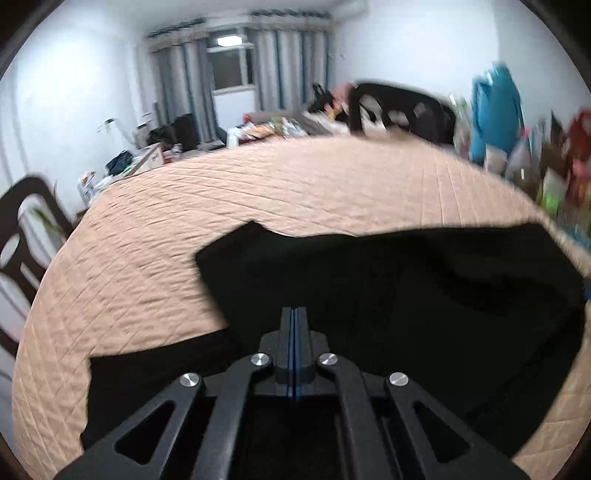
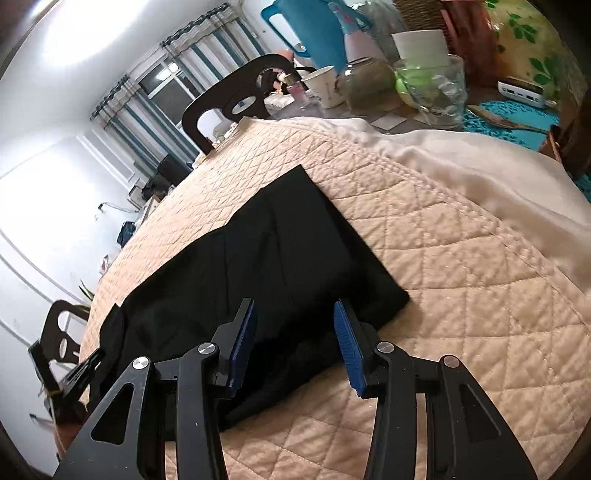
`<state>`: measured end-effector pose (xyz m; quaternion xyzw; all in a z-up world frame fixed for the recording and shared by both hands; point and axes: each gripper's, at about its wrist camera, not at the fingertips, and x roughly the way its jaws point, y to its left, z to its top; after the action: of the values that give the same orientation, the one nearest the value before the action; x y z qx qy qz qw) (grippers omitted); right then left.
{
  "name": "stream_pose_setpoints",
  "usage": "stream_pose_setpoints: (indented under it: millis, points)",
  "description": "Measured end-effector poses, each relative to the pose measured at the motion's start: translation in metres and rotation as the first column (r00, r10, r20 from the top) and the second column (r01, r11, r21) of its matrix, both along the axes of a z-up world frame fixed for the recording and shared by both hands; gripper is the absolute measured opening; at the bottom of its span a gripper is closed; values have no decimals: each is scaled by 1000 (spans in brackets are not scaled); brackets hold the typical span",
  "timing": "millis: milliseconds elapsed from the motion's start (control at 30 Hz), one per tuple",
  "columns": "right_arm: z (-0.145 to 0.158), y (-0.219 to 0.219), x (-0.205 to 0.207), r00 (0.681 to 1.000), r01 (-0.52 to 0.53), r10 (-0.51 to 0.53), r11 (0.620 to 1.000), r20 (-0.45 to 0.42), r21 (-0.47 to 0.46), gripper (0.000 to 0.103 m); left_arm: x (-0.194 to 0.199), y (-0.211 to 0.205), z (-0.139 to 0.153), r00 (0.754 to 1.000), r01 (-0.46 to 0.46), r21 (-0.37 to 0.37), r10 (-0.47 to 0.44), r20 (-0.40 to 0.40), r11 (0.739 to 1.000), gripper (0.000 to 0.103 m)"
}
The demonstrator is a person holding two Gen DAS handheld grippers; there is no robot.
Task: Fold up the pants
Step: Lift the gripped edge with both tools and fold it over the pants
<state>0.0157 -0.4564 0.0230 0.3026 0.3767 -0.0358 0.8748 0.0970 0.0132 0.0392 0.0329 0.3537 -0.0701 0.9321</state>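
The black pants [image 2: 258, 258] lay partly folded on the quilted table [image 2: 461, 295], the left tongs [image 1: 294, 314] pressed together on nothing visible and the right tongs [image 2: 293, 317] spread wide over the near hem, so a shallow bite risked dragging the fold askew.

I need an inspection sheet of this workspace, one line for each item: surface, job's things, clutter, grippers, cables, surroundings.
Surface: peach quilted cover, with a white cloth at its far edge.
Job's things: black pants, lying flat, partly folded.
Clutter: glass bowl, paper cup, teal jug, white power bank.
Grippers: left gripper shut, nothing visible between the pads; right gripper open over the pants' near edge.
Cables: nothing seen.
Surroundings: dark chair, curtained window.
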Motion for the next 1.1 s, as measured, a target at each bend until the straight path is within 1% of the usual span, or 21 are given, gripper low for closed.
stream_pose_setpoints:
  millis: [67, 167, 200, 267, 300, 333, 367, 433, 467, 500, 567, 600, 700, 733, 833, 933, 967, 1000, 1033, 1067, 1100]
  points:
    - [-1, -2, 3, 1000, 10, -10, 1000, 3, 10, 44, -13, 22, 5, 999, -46, -69, 48, 17, 997, 1]
    - [-2, -1, 7, 999, 34, -34, 999, 25, 15, 44, -36, 60, 13, 988, -134, -178, 144, 47, 975, 1]
    - [-2, -1, 6, 998, 40, -41, 999, 37, 18, 44, -45, 73, 13, 983, -167, -214, 180, 46, 963, 1]
    - [-3, 0, 7, 998, 45, -46, 999, 42, 13, 44, -53, 89, 9, 975, -209, -255, 221, 20, 944, 1]
    - [-5, 1, 8, 998, 46, -46, 999, 39, 9, 43, -54, 89, 8, 979, -197, -251, 206, 9, 948, 1]
    - [-5, 2, 9, 998, 45, -45, 999, 37, -3, 41, -55, 84, 7, 982, -183, -228, 190, 8, 956, 2]
    - [-5, 2, 10, 999, 42, -42, 999, 34, -15, 39, -54, 75, 8, 986, -164, -191, 169, 12, 968, 6]
    - [-5, 3, 11, 999, 42, -41, 999, 33, -23, 38, -47, 44, 11, 997, -76, -108, 79, 22, 991, 28]
    - [-5, 3, 11, 999, 43, -42, 999, 33, -22, 38, -43, 27, 12, 999, -39, -68, 41, 29, 997, 46]
    - [-5, 3, 10, 998, 44, -43, 999, 34, -21, 38, -37, 12, 12, 999, -12, -30, 14, 36, 999, 52]
    - [-5, 2, 9, 998, 44, -43, 999, 35, -18, 38, -20, -20, 7, 998, 61, 54, -62, 30, 997, 52]
    - [-6, 2, 9, 999, 43, -42, 999, 34, -18, 38, -9, -35, 2, 996, 89, 87, -90, 5, 992, 52]
    - [-6, 0, 9, 999, 40, -40, 999, 27, -18, 38, 23, -64, -17, 988, 132, 132, -120, -92, 982, 52]
    - [-6, 0, 10, 999, 40, -40, 999, 23, -16, 38, 33, -70, -23, 988, 124, 148, -108, -111, 981, 52]
    - [-6, -1, 12, 999, 42, -41, 999, 18, -18, 38, 44, -82, -23, 986, 139, 155, -121, -117, 978, 52]
    - [-7, -1, 15, 999, 41, -41, 999, 16, -29, 38, 49, -92, -24, 984, 154, 198, -133, -115, 968, 52]
    - [-7, -1, 16, 999, 40, -40, 999, 16, -35, 38, 50, -95, -25, 986, 156, 222, -136, -101, 963, 53]
    - [-7, -1, 18, 999, 41, -41, 998, 12, -43, 33, 51, -94, -25, 986, 153, 225, -134, -98, 962, 45]
    - [-8, 0, 20, 999, 43, -42, 998, 6, -48, 30, 52, -94, -23, 984, 161, 198, -141, -111, 967, 35]
    - [-9, 0, 21, 999, 36, -36, 999, 8, -36, 23, 52, -91, -22, 982, 168, 178, -148, -118, 970, 5]
    - [-9, 0, 22, 1000, 28, -27, 999, 11, -28, 18, 51, -90, -21, 987, 144, 206, -125, -103, 968, 6]
